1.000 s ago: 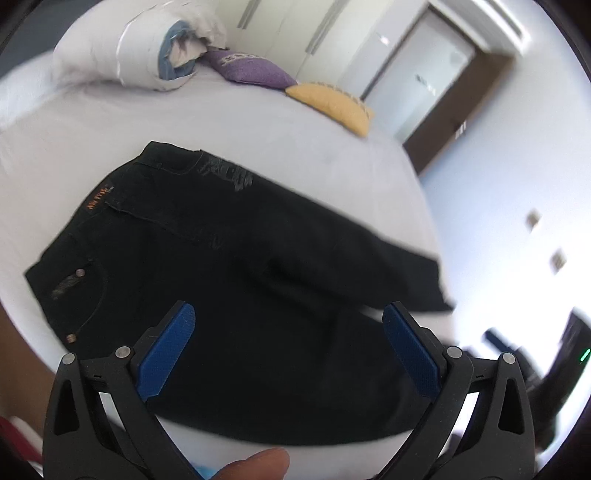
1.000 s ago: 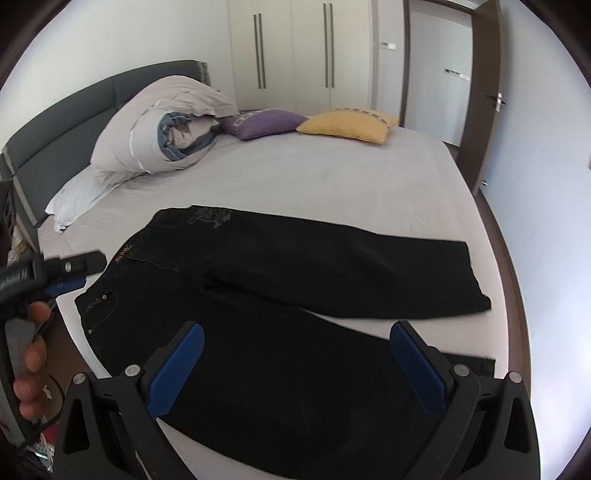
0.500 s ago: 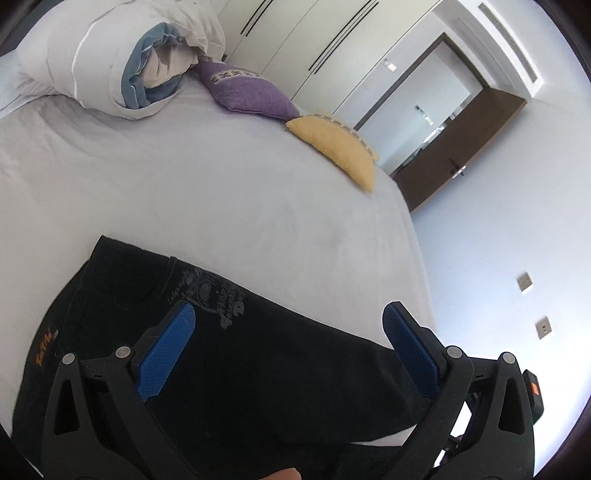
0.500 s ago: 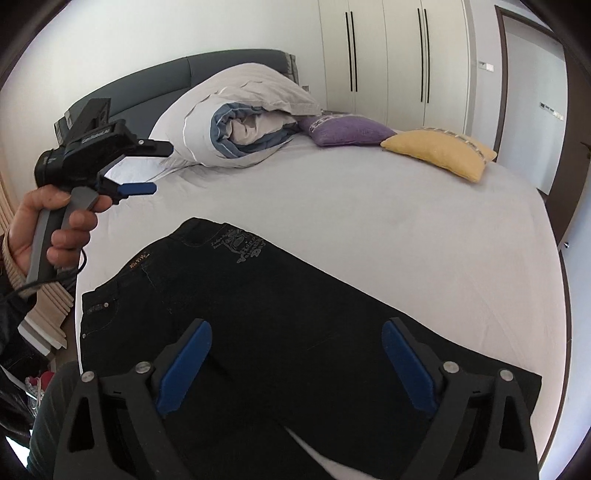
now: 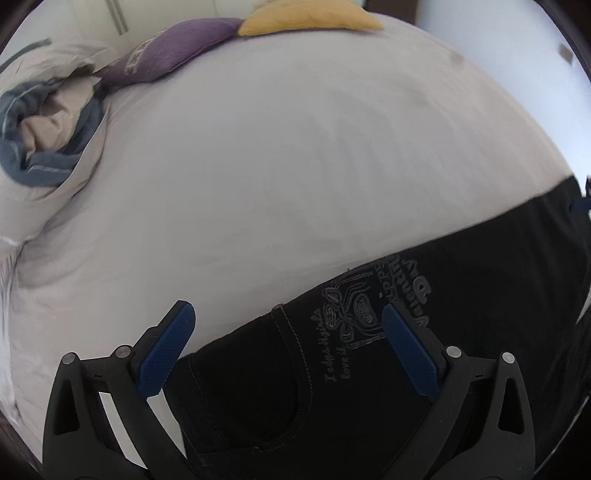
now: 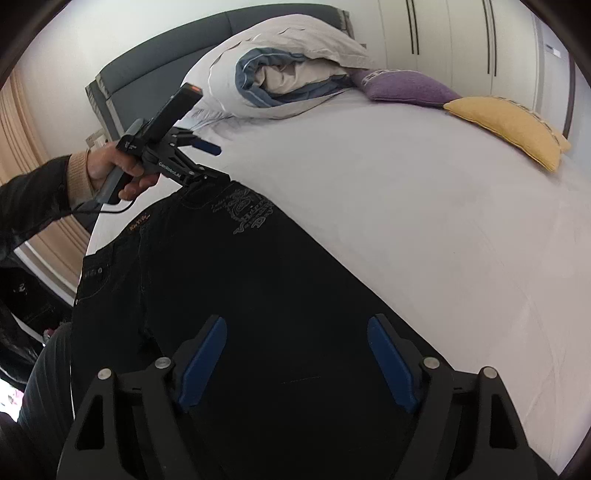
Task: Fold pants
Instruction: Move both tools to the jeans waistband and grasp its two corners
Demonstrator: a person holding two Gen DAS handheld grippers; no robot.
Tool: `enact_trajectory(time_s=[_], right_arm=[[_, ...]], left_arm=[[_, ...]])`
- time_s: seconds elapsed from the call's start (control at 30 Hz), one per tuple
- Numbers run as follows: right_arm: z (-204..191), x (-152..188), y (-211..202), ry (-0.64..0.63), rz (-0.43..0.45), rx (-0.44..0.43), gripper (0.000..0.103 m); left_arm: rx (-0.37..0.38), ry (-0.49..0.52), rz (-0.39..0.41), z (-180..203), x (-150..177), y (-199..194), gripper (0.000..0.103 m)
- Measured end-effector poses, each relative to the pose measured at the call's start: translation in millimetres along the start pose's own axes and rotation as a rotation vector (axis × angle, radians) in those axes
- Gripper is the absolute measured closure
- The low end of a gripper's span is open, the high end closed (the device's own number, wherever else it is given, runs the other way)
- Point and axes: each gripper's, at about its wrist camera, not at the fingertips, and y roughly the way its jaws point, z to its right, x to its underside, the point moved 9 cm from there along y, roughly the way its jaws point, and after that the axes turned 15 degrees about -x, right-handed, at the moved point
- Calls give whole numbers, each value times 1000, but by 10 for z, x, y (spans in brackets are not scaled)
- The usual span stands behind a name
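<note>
**Black denim spread on a pale bed**

Black pants (image 6: 258, 314) lie flat on the white sheet of a wide bed (image 6: 424, 221), the waistband toward the near-left edge of the mattress and the legs running off to the right. A grey printed emblem (image 5: 354, 314) marks the fabric just below the waistband, and small orange stitching (image 6: 138, 223) shows on the band itself.

The left gripper (image 5: 286, 350) is at the far corner of the waistband, its blue-padded jaws spread wide with nothing between them; the denim corner lies just under and between the fingers. In the right wrist view a hand (image 6: 118, 170) holds this tool by its handle, a cable trailing from it. The right gripper (image 6: 297, 363) hovers over the middle of the pants, jaws likewise parted and empty.

At the head of the bed a dark grey upholstered headboard (image 6: 147, 74) stands against a pale wall. A bundled duvet (image 6: 288, 74), white outside with a blue and beige lining, sits on the pillows. Beside it rest a purple cushion (image 6: 402, 86) and a yellow cushion (image 6: 513, 125), touching end to end. White wardrobe doors (image 6: 450, 33) with slim dark handles fill the far wall. A beige curtain (image 6: 22, 147) hangs at the left.
</note>
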Motion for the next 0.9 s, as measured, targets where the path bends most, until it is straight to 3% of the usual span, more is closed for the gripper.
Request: enact_trajectory(time_s=[0.1,0.17,0.27,0.47,0.53,0.67,0.73,0.9], right_arm=[[28,-8,159,-20,-47,-17,30],[69,-17,218,-19,-61,-24,30],[130,-24,287,-18,-77,-34,31],[217,-103,404,-39,-122,-41,42],[234,-151,462,-50,-136,-38,46],[261,-301,615,-60,-163,-29,46],[284,-369,686,-64,-169,-26,46],[311,-466,959,-92,-226,-21,51]], left_arm=[[-36,144,-39,64,59,242,8],[-39,187,-54,57,55,396,13],[-1,210,-90,9,79,587,20],[85,174,-153,-153,94,889,22],[105,167,-151,-179,80,922,37],[135,153,-133,-281,36,920,80],[115,165,-114,-315,40,892,93],[89,133,-33,-590,46,728,95]])
